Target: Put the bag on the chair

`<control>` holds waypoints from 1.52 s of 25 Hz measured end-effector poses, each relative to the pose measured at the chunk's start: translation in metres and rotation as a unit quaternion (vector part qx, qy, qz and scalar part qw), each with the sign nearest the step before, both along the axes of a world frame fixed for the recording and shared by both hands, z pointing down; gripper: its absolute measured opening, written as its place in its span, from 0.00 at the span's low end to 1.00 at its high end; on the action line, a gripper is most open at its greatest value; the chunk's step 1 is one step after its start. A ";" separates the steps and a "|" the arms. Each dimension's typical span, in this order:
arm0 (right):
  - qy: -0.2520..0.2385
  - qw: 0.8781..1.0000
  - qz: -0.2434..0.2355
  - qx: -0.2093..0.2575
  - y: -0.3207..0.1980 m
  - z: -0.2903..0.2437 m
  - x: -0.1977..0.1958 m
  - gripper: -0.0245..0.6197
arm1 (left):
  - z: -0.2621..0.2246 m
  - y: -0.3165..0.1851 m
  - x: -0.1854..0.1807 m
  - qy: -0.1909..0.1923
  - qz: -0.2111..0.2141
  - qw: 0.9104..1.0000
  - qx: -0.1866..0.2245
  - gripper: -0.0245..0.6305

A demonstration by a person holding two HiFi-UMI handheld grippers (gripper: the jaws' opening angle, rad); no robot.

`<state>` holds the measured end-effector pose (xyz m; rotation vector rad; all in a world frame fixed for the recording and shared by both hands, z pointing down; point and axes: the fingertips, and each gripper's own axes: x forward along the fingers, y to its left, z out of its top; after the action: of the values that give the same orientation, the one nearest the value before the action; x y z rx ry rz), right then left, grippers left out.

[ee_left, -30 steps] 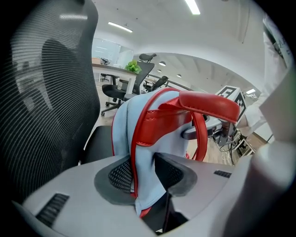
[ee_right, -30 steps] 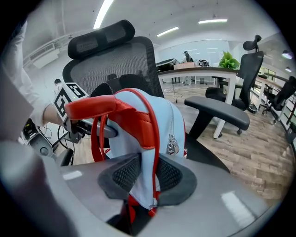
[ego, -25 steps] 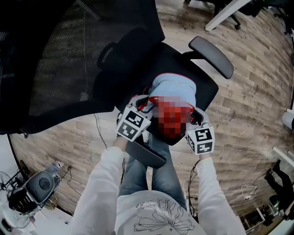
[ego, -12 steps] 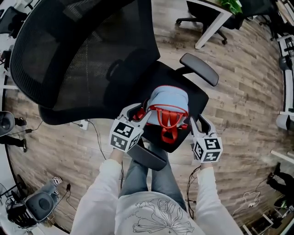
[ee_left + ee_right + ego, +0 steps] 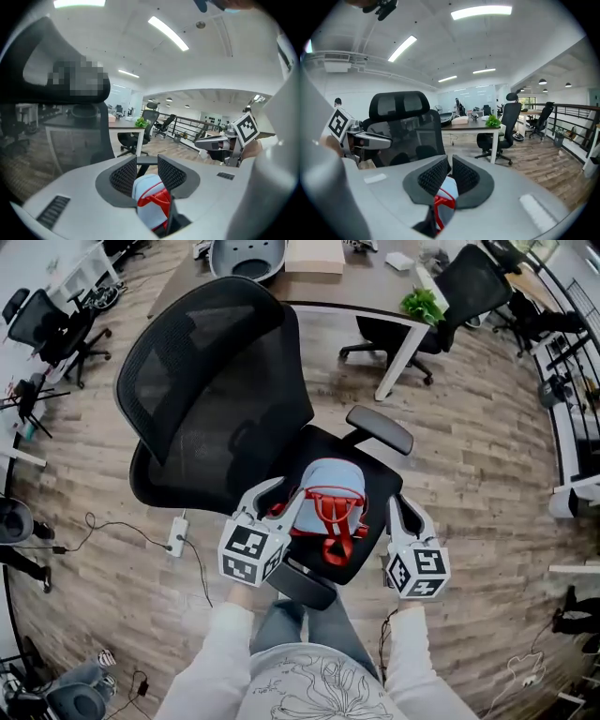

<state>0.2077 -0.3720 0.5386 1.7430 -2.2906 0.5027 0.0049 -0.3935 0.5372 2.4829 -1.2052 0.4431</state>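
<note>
The floor (image 5: 469, 456) is of wooden planks. At the far left stands a small black office chair (image 5: 42, 320). A white power strip (image 5: 178, 533) with its cable lies on the floor beside the big black mesh chair (image 5: 216, 399) in the middle. The bag (image 5: 333, 488), light blue with red handles, lies on the seat of this chair, between its two armrests. Behind the chair is a brown desk (image 5: 356, 287) with a green plant (image 5: 424, 306) at its right corner.

The left gripper (image 5: 284, 493) is over the left edge of the seat. Its jaws are spread with a clear gap. The bag shows below, through this gap, and the pads do not press on it. The right gripper (image 5: 405, 510) is over the right edge of the seat. Its jaws have just been closing and now stand nearly together, with only a narrow slit. Nothing is pinched between them, and the bag shows beyond them.
</note>
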 end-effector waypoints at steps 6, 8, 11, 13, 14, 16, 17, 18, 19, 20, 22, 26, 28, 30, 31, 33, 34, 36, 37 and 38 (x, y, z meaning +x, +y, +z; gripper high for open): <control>0.003 0.999 0.011 0.051 0.015 -0.064 -0.002 0.10 | -0.073 0.011 -0.005 0.021 -0.028 0.998 0.055 0.21; -0.001 0.997 0.021 0.073 0.020 -0.086 0.000 0.10 | -0.092 0.015 -0.005 0.022 -0.032 0.997 0.071 0.21; -0.005 0.995 0.028 0.098 0.026 -0.111 0.001 0.09 | -0.116 0.020 -0.008 0.028 -0.042 0.994 0.095 0.20; -0.005 0.993 0.030 0.110 0.028 -0.124 -0.001 0.09 | -0.132 0.024 -0.009 0.035 -0.052 0.991 0.115 0.16; -0.005 0.993 0.032 0.116 0.030 -0.129 -0.001 0.09 | -0.140 0.026 -0.010 0.038 -0.057 0.990 0.125 0.13; -0.008 0.991 0.037 0.127 0.034 -0.141 -0.002 0.08 | -0.154 0.030 -0.011 0.042 -0.066 0.987 0.143 0.10; -0.009 0.990 0.039 0.133 0.036 -0.146 -0.003 0.06 | -0.161 0.032 -0.012 0.044 -0.071 0.985 0.150 0.09; -0.010 0.989 0.041 0.139 0.038 -0.152 -0.003 0.06 | -0.167 0.034 -0.012 0.047 -0.075 0.984 0.155 0.08; -0.010 0.989 0.042 0.144 0.040 -0.156 -0.003 0.06 | -0.173 0.036 -0.012 0.050 -0.079 0.983 0.160 0.07; -0.010 0.988 0.042 0.149 0.042 -0.160 -0.004 0.06 | -0.178 0.038 -0.012 0.053 -0.082 0.981 0.165 0.07; -0.008 0.987 0.043 0.158 0.044 -0.168 -0.004 0.06 | -0.189 0.040 -0.011 0.057 -0.086 0.979 0.176 0.06; -0.001 0.984 0.045 0.172 0.047 -0.181 -0.004 0.06 | -0.202 0.043 -0.009 0.064 -0.089 0.976 0.188 0.06; 0.000 0.983 0.047 0.178 0.049 -0.187 -0.004 0.06 | -0.205 0.044 -0.007 0.066 -0.091 0.975 0.190 0.05; -0.003 0.982 0.047 0.183 0.049 -0.193 -0.004 0.06 | -0.208 0.046 -0.006 0.068 -0.091 0.975 0.192 0.05; -0.004 0.982 0.048 0.185 0.049 -0.196 -0.005 0.06 | -0.209 0.047 -0.006 0.068 -0.091 0.975 0.192 0.05; -0.006 0.981 0.048 0.189 0.049 -0.200 -0.008 0.06 | -0.212 0.048 -0.007 0.067 -0.091 0.974 0.195 0.05; -0.006 0.981 0.047 0.190 0.049 -0.201 -0.010 0.06 | -0.213 0.048 -0.008 0.066 -0.090 0.974 0.196 0.05; -0.005 0.980 0.046 0.191 0.049 -0.203 -0.012 0.06 | -0.216 0.048 -0.009 0.065 -0.090 0.974 0.199 0.05; -0.005 0.980 0.045 0.192 0.049 -0.205 -0.013 0.06 | -0.218 0.048 -0.009 0.064 -0.090 0.973 0.201 0.05; -0.005 0.980 0.045 0.193 0.049 -0.206 -0.013 0.06 | -0.218 0.048 -0.009 0.063 -0.091 0.973 0.202 0.05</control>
<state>0.1943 -0.3233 0.3327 2.0226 -2.4509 0.0794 -0.0045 -0.3451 0.3188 2.6406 -1.5804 -0.0150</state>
